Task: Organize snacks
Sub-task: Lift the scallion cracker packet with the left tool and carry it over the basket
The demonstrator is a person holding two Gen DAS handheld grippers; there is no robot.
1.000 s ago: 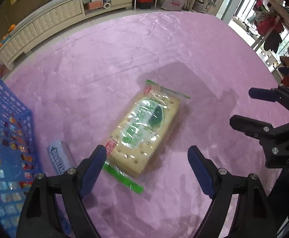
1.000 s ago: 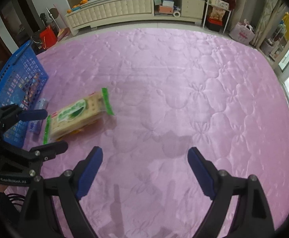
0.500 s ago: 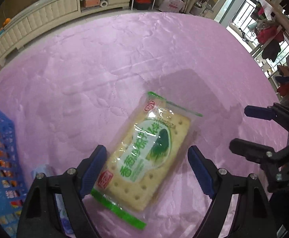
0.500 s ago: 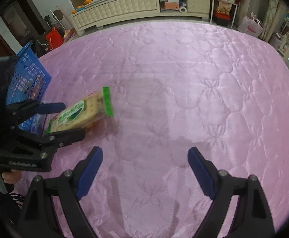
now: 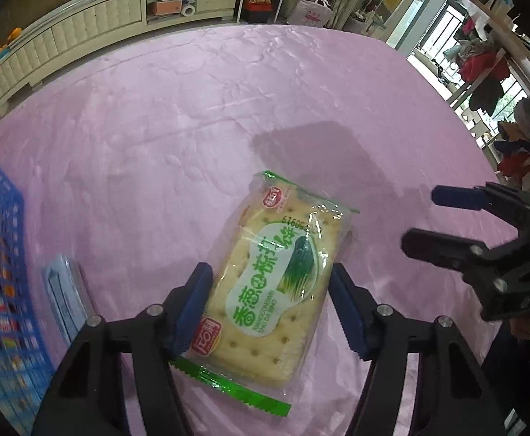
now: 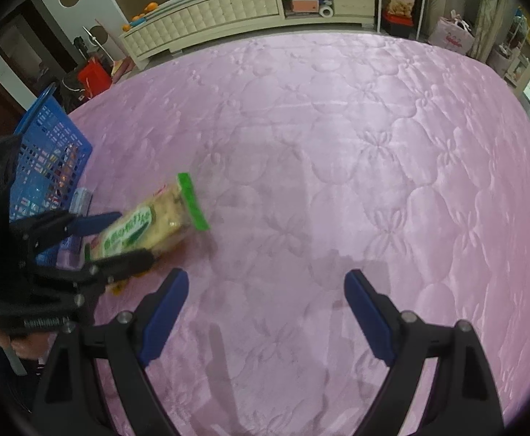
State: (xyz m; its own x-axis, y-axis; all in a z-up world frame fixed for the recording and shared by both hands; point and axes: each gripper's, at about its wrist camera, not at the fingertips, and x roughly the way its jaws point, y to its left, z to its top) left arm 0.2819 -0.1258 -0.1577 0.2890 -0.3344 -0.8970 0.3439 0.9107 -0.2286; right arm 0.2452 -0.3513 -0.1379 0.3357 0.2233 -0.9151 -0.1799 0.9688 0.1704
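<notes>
A pink quilted bed cover (image 6: 337, 152) spreads across both views, with a blue plastic basket (image 6: 48, 167) standing at its left edge. The scallion cracker packet (image 5: 275, 279) sits between the blue pads of the left tongs (image 5: 269, 309), which pinch it by its long sides. A small pale-blue packet (image 5: 63, 294) lies just beside the basket. The right tongs (image 6: 266, 312) hang spread apart over bare quilt, holding nothing.

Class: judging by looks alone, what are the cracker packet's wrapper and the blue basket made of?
Green-and-clear cracker packet: seemingly thin glossy plastic film, as glare streaks it and crackers show through. Blue lattice basket: likely rigid moulded plastic, going by its even grid of holes.
</notes>
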